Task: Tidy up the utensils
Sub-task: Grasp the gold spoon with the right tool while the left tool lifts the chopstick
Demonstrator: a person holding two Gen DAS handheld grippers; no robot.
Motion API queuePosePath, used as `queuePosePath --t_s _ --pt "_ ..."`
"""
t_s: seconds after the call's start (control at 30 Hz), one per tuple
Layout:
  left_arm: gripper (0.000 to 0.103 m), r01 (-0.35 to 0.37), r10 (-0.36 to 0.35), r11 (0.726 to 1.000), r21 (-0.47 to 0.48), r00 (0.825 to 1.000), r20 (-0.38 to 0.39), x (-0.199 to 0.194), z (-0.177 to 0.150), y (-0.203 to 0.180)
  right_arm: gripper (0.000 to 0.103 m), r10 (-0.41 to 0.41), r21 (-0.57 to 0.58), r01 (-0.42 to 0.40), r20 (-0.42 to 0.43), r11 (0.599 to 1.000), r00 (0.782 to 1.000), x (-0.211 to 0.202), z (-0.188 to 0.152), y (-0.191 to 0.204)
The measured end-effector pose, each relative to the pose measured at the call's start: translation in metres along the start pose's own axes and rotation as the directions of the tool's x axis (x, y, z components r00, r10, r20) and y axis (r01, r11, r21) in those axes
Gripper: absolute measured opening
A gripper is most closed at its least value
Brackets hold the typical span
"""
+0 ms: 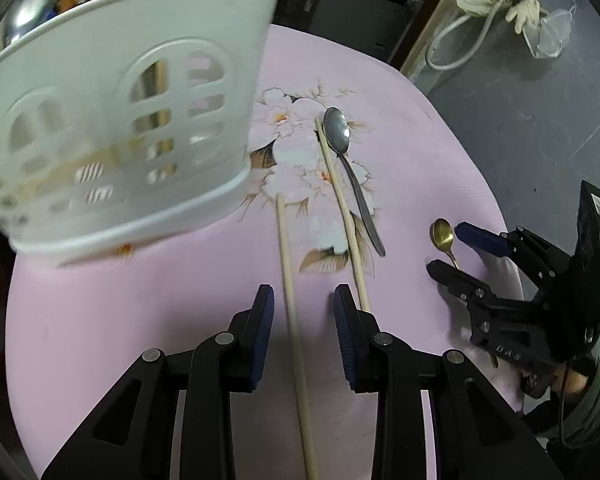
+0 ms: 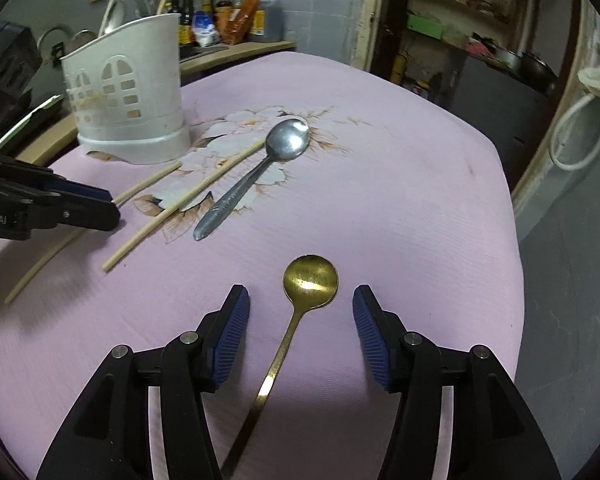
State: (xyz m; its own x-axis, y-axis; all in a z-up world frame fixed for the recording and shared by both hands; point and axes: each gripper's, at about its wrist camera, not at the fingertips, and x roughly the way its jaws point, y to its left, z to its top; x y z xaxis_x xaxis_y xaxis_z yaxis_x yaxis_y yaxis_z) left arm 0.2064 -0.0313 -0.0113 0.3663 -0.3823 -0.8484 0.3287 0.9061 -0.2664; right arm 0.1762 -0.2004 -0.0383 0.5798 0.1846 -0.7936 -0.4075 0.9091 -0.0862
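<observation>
The left gripper (image 1: 304,300) stands open astride one chopstick (image 1: 288,280), its lower end cut off. The right gripper (image 2: 300,304), open, flanks the gold spoon (image 2: 310,278). At 10 o'clock the white holder (image 1: 112,120) blurs, perhaps holding chopsticks.

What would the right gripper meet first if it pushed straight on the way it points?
Most likely the gold spoon: its handle runs between the open fingers of the right gripper, with the bowl just ahead. Beyond it lies bare pink cloth. Depth is hard to judge.
</observation>
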Motion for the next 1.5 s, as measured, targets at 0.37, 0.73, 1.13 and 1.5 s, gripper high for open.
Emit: queuePosePath --t_s 0.37,0.73,1.13,1.5 --pt "0.004 0.031 -0.023 0.997 0.076 0.995 -0.102 0.017 0.016 0.007 0.04 -0.022 0.105 0.023 -0.009 0.994 1.0 0.002 0.0 0.0" --pt "0.002 0.09 -0.089 0.996 -0.012 0.994 0.066 -0.006 -0.007 0.022 0.025 -0.003 0.104 -0.002 0.045 0.995 0.999 -0.008 -0.001 0.002" --pt "0.002 -0.033 0.023 0.999 0.013 0.885 0.465 -0.054 -0.037 -0.005 0.025 -0.129 0.003 0.138 0.373 0.99 0.919 -0.071 -0.011 0.038" --pt "0.002 -0.058 0.049 0.998 -0.006 0.777 0.627 -0.083 -0.054 -0.005 0.025 -0.178 0.023 0.208 0.614 0.978 0.769 -0.108 -0.013 0.05"
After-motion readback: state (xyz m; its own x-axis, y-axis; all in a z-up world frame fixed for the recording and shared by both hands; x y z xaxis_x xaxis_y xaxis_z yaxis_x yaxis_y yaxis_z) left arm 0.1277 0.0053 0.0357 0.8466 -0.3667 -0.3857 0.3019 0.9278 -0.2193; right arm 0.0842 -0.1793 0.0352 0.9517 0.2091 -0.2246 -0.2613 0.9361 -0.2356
